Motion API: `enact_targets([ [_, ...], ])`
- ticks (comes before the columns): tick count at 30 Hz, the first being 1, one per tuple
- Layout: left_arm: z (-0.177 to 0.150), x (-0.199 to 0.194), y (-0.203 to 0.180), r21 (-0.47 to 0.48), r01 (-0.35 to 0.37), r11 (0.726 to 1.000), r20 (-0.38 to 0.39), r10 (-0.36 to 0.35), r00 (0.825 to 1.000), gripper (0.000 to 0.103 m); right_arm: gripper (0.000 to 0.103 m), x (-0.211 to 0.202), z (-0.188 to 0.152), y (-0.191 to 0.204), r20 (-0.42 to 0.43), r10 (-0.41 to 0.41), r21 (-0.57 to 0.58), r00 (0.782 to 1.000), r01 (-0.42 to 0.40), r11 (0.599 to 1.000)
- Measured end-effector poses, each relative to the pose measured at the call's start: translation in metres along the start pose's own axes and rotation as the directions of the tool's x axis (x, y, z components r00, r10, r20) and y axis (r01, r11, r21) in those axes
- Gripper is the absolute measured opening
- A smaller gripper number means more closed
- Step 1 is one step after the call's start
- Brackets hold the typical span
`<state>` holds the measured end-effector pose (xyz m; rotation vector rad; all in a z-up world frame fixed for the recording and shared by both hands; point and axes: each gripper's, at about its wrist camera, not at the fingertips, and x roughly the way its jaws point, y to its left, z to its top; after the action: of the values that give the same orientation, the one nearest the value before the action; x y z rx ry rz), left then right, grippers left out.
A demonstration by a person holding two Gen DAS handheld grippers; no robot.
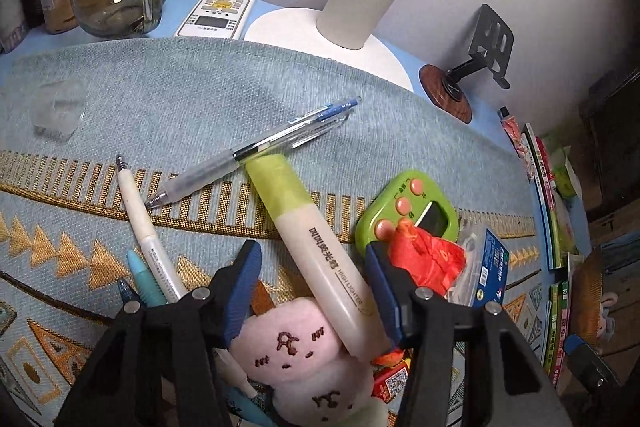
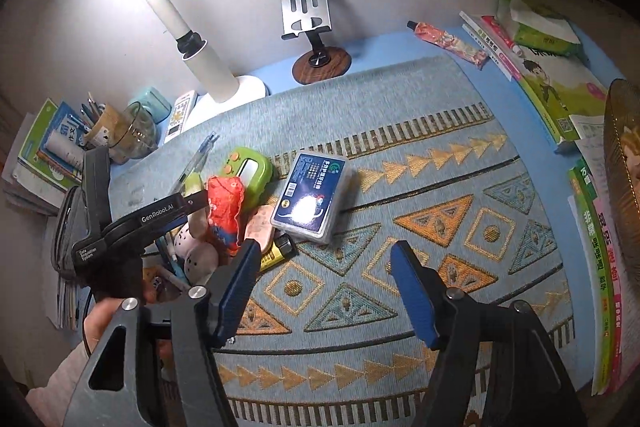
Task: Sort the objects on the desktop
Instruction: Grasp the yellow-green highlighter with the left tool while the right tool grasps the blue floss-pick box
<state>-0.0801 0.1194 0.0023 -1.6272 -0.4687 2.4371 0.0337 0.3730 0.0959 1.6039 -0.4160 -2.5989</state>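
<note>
A cluttered bench covered by a blue patterned mat (image 2: pixel 400 131). The left tool (image 1: pixel 312 287) straddles a yellow highlighter (image 1: pixel 320 247) printed "HIGH LIGHTER"; its blue pads stand beside the barrel, and contact is unclear. The highlighter lies across a pink plush toy (image 1: pixel 304 359), beside a green timer (image 1: pixel 416 203) and a red packet (image 1: pixel 424 255). The right tool (image 2: pixel 324 283) hangs open over bare mat. Only the right view shows "GenRobot.AI" on the left tool's arm and a blue-labelled clear box (image 2: pixel 312 199). Only the left view shows two pens (image 1: pixel 256 151)
</note>
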Motion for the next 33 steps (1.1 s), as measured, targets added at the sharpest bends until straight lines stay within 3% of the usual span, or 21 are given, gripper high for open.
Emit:
enact_targets([
  [6,-0.006,-0.002,-0.003,0.04,-0.018,0.999,0.032,0.016,0.999,0.049,0.061,0.049,0.01,0.004,-0.033,0.002,0.104,0.999,0.001,0.995],
  [8,-0.008,-0.004,0.001,0.04,0.006,0.999,0.036,-0.007,0.999,0.041,0.061,0.067,0.014,0.005,-0.054,0.002,0.141,0.999,0.005,0.99],
  [9,-0.009,-0.003,0.002,0.043,0.013,0.999,0.028,-0.014,1.0,0.03,0.061,0.075,0.015,0.005,-0.059,-0.002,0.154,0.998,0.011,0.988],
  [16,-0.008,-0.002,0.003,0.079,0.043,0.996,0.002,-0.044,0.999,0.025,0.061,0.107,0.02,0.013,-0.082,-0.045,0.19,0.996,0.06,0.98],
  [22,-0.004,-0.001,0.0,0.113,0.045,0.993,-0.021,-0.043,0.999,0.025,0.062,0.119,0.016,0.023,-0.063,-0.149,0.168,0.987,0.157,0.973],
  [26,-0.005,-0.002,-0.003,0.14,0.054,0.989,-0.039,-0.049,0.998,0.024,0.06,0.126,0.012,0.04,-0.041,-0.25,0.061,0.967,0.252,0.966],
  [33,-0.007,-0.008,-0.009,0.17,0.099,0.98,-0.066,-0.089,0.994,0.01,0.058,0.099,-0.001,0.014,-0.011,-0.184,0.132,0.983,0.184,0.974],
])
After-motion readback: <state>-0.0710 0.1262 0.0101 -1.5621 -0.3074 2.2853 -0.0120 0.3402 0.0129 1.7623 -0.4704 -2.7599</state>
